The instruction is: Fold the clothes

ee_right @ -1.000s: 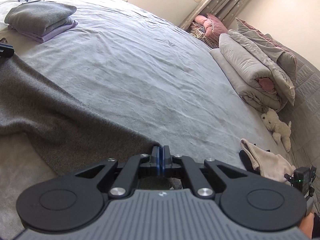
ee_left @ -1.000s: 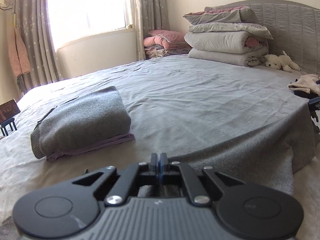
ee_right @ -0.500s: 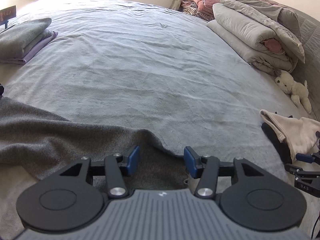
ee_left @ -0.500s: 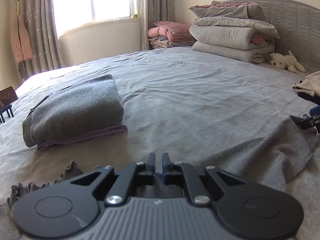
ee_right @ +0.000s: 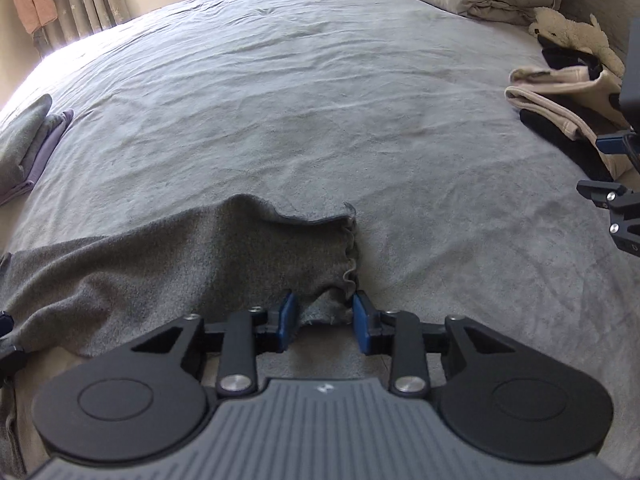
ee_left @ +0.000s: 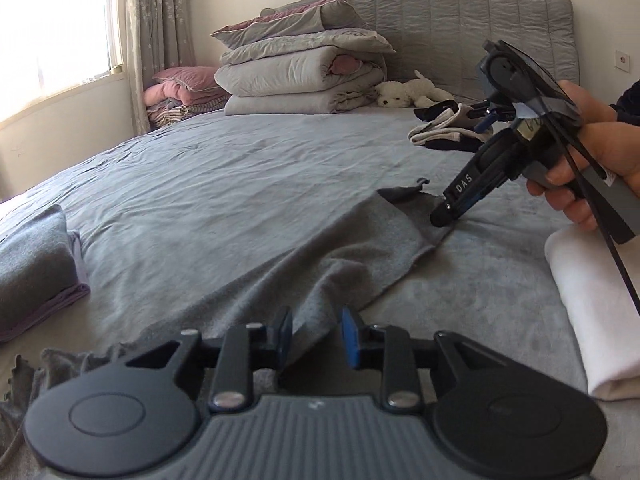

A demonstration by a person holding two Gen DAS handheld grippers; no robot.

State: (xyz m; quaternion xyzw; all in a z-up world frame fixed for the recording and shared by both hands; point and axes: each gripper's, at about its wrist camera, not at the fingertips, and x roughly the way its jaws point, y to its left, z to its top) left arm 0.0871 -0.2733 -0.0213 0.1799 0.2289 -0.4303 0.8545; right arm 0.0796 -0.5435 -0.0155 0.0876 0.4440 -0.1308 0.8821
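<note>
We are working on a wide bed covered in a grey sheet [ee_left: 224,184], and across its near part we are stretching a dark grey knitted garment [ee_left: 352,248], a long band of soft cloth. In the left wrist view its long axis is running from about seven o'clock, under our own fingers, up toward two o'clock, where it ends at the right gripper [ee_left: 442,216]. In the right wrist view the same garment [ee_right: 160,256] is trailing away toward nine o'clock from the frilled hem [ee_right: 351,248], which is lying at twelve o'clock just ahead of the blue pads [ee_right: 362,322].

The right gripper [ee_right: 325,320] is closing, its jaws standing at a narrow gap with the hem corner between them; the pads are not yet pressing the cloth. The left gripper [ee_left: 314,338] is opening, a ridge of cloth rising between its moderately parted blue pads [ee_left: 347,336] without being pinched.

We judge that the right gripper is nearer to a firm hold, so the next fold will probably hinge on that end.

At nine o'clock in the left wrist view a folded grey and lilac pile [ee_left: 36,264] is resting well apart.
</note>
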